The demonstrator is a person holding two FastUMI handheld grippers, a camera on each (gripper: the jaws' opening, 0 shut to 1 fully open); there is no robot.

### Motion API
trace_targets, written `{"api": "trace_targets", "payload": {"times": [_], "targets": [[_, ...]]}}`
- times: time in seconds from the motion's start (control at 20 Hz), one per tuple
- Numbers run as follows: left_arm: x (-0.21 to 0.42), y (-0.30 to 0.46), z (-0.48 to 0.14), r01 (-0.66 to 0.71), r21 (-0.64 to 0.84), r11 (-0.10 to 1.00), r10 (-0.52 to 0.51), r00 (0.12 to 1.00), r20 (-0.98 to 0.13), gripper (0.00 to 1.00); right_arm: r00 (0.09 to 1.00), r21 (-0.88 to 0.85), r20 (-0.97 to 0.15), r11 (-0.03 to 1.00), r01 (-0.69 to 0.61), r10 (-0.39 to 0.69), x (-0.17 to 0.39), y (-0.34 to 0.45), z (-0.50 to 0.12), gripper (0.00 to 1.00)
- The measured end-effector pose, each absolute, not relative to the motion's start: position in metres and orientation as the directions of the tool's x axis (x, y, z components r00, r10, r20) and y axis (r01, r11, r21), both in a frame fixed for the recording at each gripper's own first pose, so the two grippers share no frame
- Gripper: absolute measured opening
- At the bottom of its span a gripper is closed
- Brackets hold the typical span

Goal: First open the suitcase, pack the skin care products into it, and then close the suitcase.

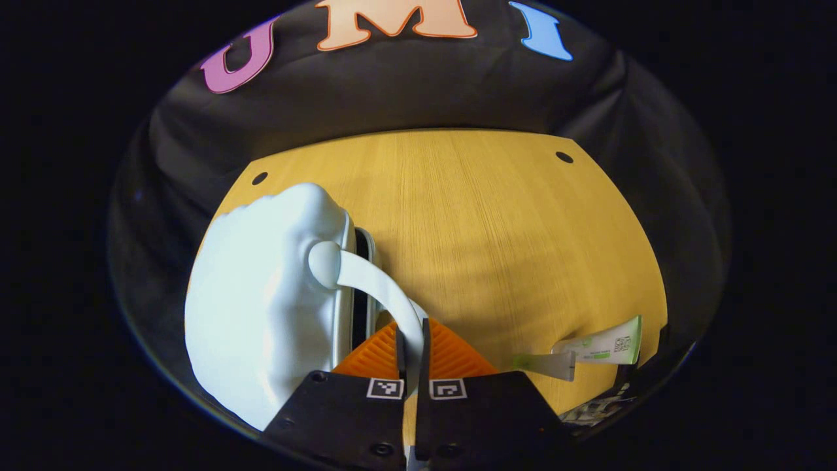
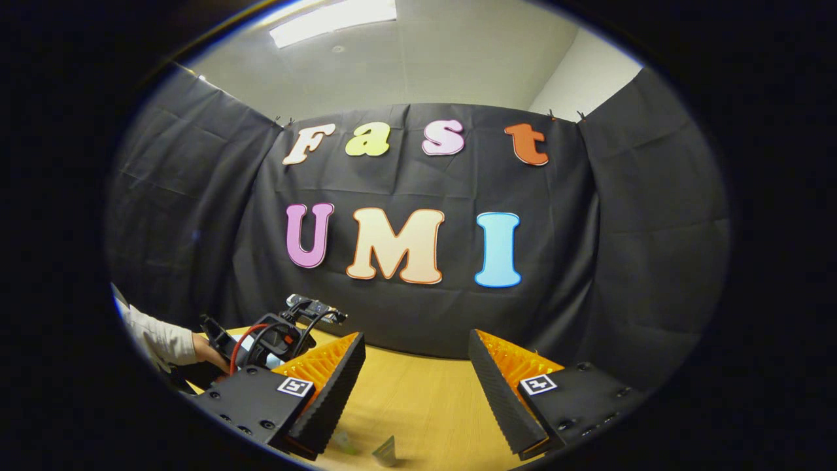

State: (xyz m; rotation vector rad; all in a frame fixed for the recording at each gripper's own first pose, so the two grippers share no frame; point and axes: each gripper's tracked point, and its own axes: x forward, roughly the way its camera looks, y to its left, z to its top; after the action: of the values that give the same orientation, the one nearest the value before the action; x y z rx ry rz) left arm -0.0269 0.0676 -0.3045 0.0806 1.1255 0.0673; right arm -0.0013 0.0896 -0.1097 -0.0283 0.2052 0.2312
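Observation:
A small white hard-shell suitcase (image 1: pixel 261 307) stands at the left of the wooden table (image 1: pixel 497 235) in the left gripper view, with a dark gap showing between its two shells. Its curved white handle (image 1: pixel 379 288) runs down between the fingers of my left gripper (image 1: pixel 412 327), which is shut on it. Two skin care tubes, one white and green (image 1: pixel 605 345) and one smaller (image 1: pixel 548 364), lie at the table's near right. In the right gripper view my right gripper (image 2: pixel 416 337) hangs open above the table with nothing between its fingers. Two tube ends (image 2: pixel 386 451) show below it.
In the right gripper view a hand and pale sleeve (image 2: pixel 167 343) hold the other gripper (image 2: pixel 274 333) at the far left. Black cloth walls enclose the table on all sides. Bare wood stretches from the suitcase to the table's far and right edges.

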Motion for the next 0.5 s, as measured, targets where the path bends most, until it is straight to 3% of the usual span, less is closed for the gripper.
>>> {"api": "trace_targets", "payload": {"times": [0.5], "targets": [[-0.021,0.071,-0.232,-0.051,0.138,0.989,0.144,0.536,-0.832,0.00,0.941,0.026,-0.188,0.960,-0.280,0.280,-0.001,0.116,-0.111,0.99]]}}
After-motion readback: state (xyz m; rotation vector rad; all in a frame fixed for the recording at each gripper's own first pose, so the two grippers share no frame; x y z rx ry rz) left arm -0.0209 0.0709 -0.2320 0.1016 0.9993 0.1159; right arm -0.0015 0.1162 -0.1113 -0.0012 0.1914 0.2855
